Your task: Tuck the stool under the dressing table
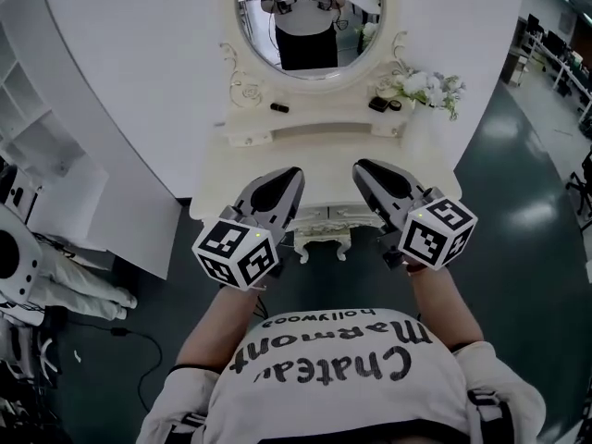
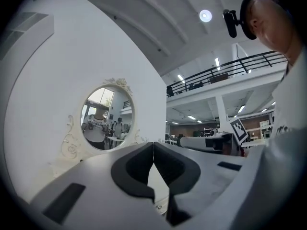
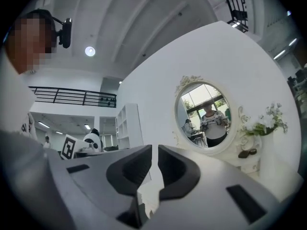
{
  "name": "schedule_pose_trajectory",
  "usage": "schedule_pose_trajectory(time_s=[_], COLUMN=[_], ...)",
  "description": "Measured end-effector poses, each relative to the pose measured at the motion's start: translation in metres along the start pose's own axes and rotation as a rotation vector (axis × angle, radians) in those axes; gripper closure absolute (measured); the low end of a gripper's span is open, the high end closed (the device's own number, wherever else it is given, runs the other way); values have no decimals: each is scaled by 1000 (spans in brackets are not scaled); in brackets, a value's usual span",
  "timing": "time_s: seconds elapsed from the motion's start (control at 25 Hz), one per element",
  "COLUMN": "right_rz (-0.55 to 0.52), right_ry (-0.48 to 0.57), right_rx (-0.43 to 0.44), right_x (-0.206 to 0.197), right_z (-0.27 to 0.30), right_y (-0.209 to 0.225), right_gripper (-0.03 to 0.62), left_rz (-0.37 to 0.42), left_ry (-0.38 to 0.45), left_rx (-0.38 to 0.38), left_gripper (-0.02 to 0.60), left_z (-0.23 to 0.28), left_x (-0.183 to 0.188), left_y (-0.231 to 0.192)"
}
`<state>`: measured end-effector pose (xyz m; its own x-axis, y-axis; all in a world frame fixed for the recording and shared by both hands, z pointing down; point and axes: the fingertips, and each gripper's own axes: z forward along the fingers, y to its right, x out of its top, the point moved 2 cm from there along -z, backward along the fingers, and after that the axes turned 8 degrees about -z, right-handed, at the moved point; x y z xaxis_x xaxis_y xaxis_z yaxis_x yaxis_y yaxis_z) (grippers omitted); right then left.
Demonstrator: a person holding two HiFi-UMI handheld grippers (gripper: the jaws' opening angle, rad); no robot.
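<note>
**Standing at the dressing table, both tongs closed and empty**

Facing a white dressing table [image 1: 319, 137] set against a white wall [image 1: 148, 72], with an oval mirror [image 1: 310, 17] rising above the cream worktop [image 1: 231, 183]. Holding the left tongs [image 1: 292, 176] and the right tongs [image 1: 361, 167] side by side but apart, above the front edge of the worktop, both pointing towards the mirror.

Gripping nothing on the left: pads pressed together at the tips. Gripping nothing on the right either: closed down to a thin slit, with only wall and worktop visible through it.

Below and between the two tongs, the stool [image 1: 322, 237], pushed in under the front of the worktop. Only its carved front rim and two curved legs show, standing on the dark floor [image 1: 518, 248].

On the right of the worktop, a spray of white flowers [image 1: 427, 88] just beside a pair of small dark items [image 1: 381, 104]. Left of centre, a small dark bar [image 1: 279, 107].

Reflected in the mirror, a person in a printed shirt holding both tongs at chest height. At far left, past the wall's edge, white shelving [image 1: 37, 128].
</note>
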<state>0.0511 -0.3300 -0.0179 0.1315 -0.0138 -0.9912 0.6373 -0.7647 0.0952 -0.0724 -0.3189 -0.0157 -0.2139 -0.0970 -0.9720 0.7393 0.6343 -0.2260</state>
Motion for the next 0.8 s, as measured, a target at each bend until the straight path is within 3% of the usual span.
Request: schedule_pose_trajectory(time_s=[0.32, 0.8], right_rz=[-117, -149], right_ry=[-88, -111], right_rx=[-143, -133], right_x=[-33, -6], right_z=[19, 32], right_y=[9, 58], right_gripper=[539, 543], left_rz=[-62, -79], left_ry=[9, 34], left_rx=[43, 107], left_gripper=[557, 557], left_z=[-13, 26], left_x=[-8, 3], left_y=[-36, -44])
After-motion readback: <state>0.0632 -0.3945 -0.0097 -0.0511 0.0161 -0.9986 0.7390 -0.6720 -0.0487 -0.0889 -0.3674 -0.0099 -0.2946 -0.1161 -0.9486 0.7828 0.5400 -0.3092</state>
